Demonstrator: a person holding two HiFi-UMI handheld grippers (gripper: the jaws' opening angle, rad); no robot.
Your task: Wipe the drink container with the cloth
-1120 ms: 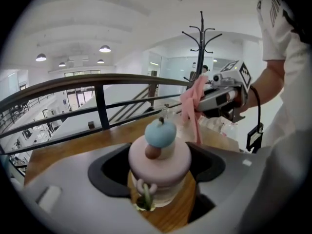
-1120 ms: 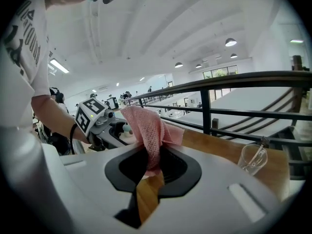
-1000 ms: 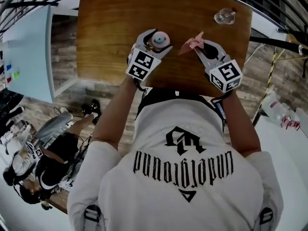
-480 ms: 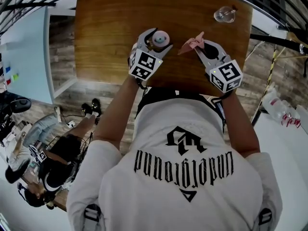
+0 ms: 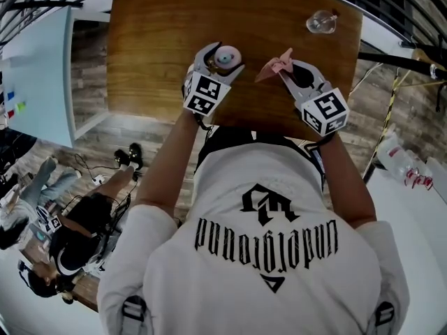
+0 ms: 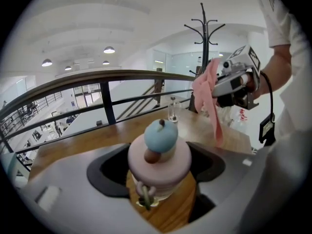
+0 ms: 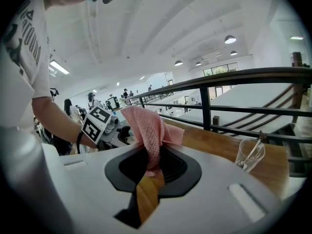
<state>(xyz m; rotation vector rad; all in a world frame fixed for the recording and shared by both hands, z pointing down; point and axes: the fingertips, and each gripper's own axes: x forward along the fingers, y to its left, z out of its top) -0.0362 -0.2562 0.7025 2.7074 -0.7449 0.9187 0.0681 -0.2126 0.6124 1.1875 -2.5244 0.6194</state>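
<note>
The drink container (image 5: pixel 226 56) is a small clear cup with a pink lid (image 6: pixel 160 165) and a blue ball on top. My left gripper (image 5: pixel 221 56) is shut on it and holds it just above the wooden table (image 5: pixel 160 40). A pink mesh cloth (image 5: pixel 276 65) sticks up from my right gripper (image 5: pixel 286 68), which is shut on it (image 7: pixel 148 130). The cloth hangs a short way to the right of the container, apart from it. In the left gripper view the cloth (image 6: pixel 208 99) dangles from the right gripper at upper right.
An empty clear glass (image 5: pixel 320 23) with a stirrer stands near the table's far right corner (image 7: pixel 249 155). A black railing (image 7: pixel 229 79) runs behind the table. The table's near edge is right under my hands. People are on the floor below at left (image 5: pixel 63 236).
Both grippers have shifted slightly up and away along the table, each still holding its object. The gap between container and cloth looks about the same.
</note>
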